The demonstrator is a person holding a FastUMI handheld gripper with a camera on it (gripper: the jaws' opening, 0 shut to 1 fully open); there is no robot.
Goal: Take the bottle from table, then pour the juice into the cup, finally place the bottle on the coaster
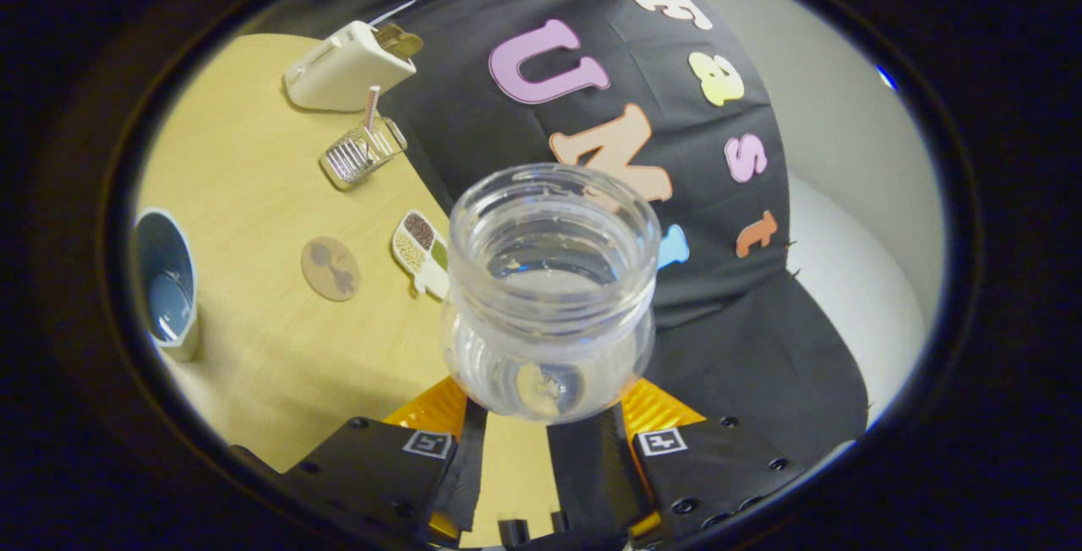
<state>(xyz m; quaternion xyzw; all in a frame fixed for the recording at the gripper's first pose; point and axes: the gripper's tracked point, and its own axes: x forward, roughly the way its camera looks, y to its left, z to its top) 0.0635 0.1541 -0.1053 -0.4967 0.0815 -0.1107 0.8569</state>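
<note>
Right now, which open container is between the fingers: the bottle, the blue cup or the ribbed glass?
The bottle: clear, uncapped, clamped by both fingers of the gripper. The blue cup and the ribbed glass with a straw stand away on the table.

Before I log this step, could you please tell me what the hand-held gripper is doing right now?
Hand-held gripper: shut on the open clear bottle, one finger on each side of it.

Gripper [545,416] clamped on clear open bottle [551,280], tilted above wooden table [254,196], cup [166,280] and coaster [330,268] beyond
</note>
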